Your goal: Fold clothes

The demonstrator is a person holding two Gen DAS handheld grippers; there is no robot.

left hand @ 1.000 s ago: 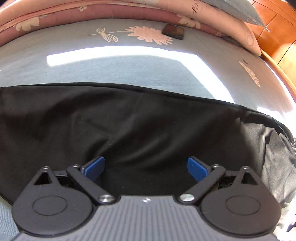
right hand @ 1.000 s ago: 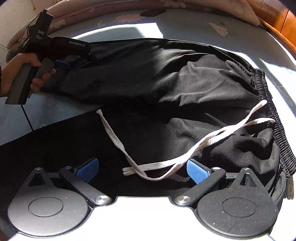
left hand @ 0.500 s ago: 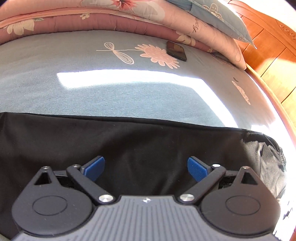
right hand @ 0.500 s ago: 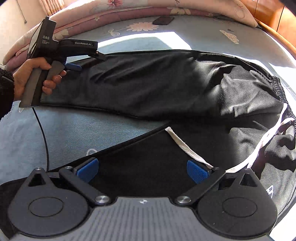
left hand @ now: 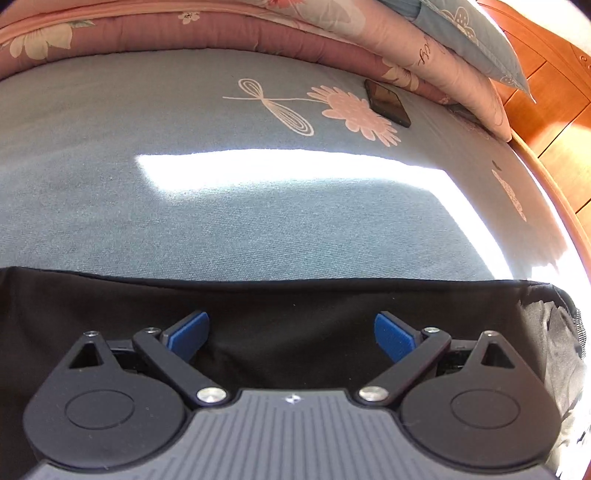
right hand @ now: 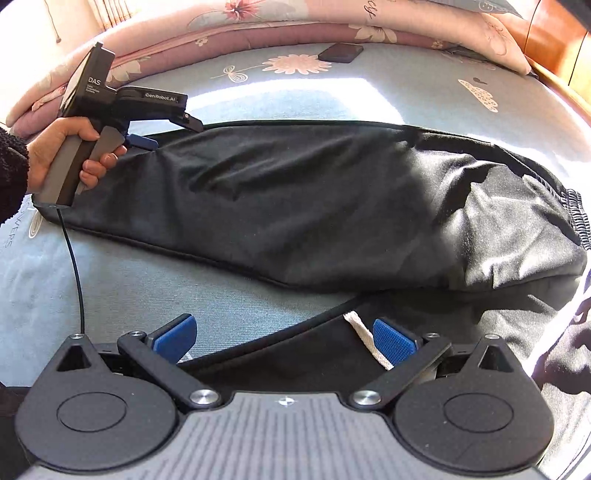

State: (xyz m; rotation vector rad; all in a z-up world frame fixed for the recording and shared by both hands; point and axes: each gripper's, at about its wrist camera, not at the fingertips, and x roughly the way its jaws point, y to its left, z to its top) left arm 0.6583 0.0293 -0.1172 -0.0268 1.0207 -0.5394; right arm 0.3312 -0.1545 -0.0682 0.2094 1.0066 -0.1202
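A bed (right hand: pixel 184 295) covered in a grey-blue sheet with pale flower prints fills both views, with folded pink quilts (right hand: pixel 258 26) stacked along its far edge and a wooden headboard (left hand: pixel 546 96) at the right. Black trousers (right hand: pixel 314 199) lie spread across the bed: 1 leg stretches flat from the left toward a gathered waistband (right hand: pixel 576 218) at the right, and the other leg runs back under the right claw (right hand: pixel 282 338). A person's hand (right hand: pixel 66 151) grips the handle of the left claw (left hand: pixel 291 334), whose blue pads stand wide apart over the far leg near its upper edge, holding nothing. The right claw also stands wide, empty, above the near leg's edge. A white drawstring (right hand: pixel 365 339) lies on the dark cloth just beside the right pad. A thin black cable (right hand: pixel 75 266) hangs from the left handle. A dark phone (left hand: pixel 388 103) rests on the sheet near the quilts, well apart from the trousers.
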